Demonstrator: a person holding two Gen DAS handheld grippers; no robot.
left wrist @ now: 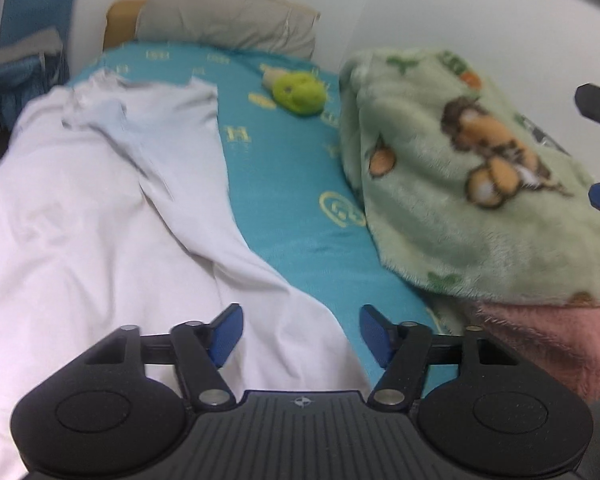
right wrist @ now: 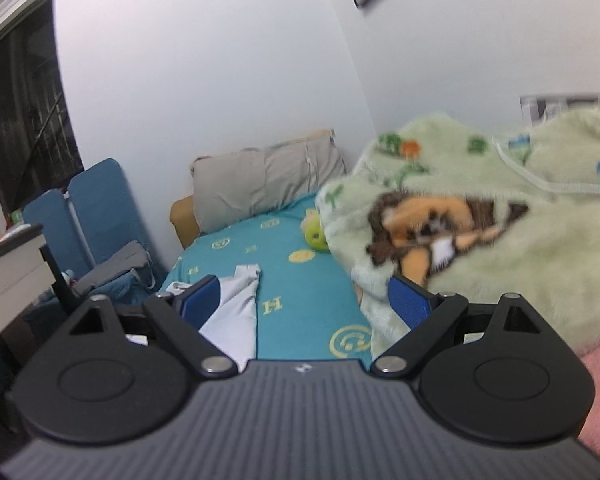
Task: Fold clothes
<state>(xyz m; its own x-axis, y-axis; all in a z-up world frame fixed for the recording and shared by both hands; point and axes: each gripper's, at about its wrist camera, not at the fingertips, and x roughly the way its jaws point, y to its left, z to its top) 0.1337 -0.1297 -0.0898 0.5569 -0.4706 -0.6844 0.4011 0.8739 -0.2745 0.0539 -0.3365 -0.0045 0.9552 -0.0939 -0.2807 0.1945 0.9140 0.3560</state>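
- Left gripper (left wrist: 300,334): jaws partly apart, empty, poised over white garment (left wrist: 100,208) edge on teal bedsheet (left wrist: 284,200).
- Right gripper (right wrist: 304,304): jaws wide, empty, above bedsheet beside green fleece blanket (right wrist: 500,264).

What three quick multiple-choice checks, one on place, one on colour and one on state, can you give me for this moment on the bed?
1. Where does the white garment lie?
A. On the teal sheet
B. On the grey pillow
C. On the green fleece blanket

2. What colour is the small soft toy on the sheet?
A. Red
B. Yellow-green
C. Black

3. How does the left gripper stand?
A. Shut on the garment
B. Shut on the blanket
C. Open, holding nothing

Answers:
1 A: the garment spreads over the sheet's left part, apart from pillow and blanket.
2 B: the toy shows yellow-green beside the blanket.
3 C: its blue pads stand apart over the garment's edge, pressing on nothing.
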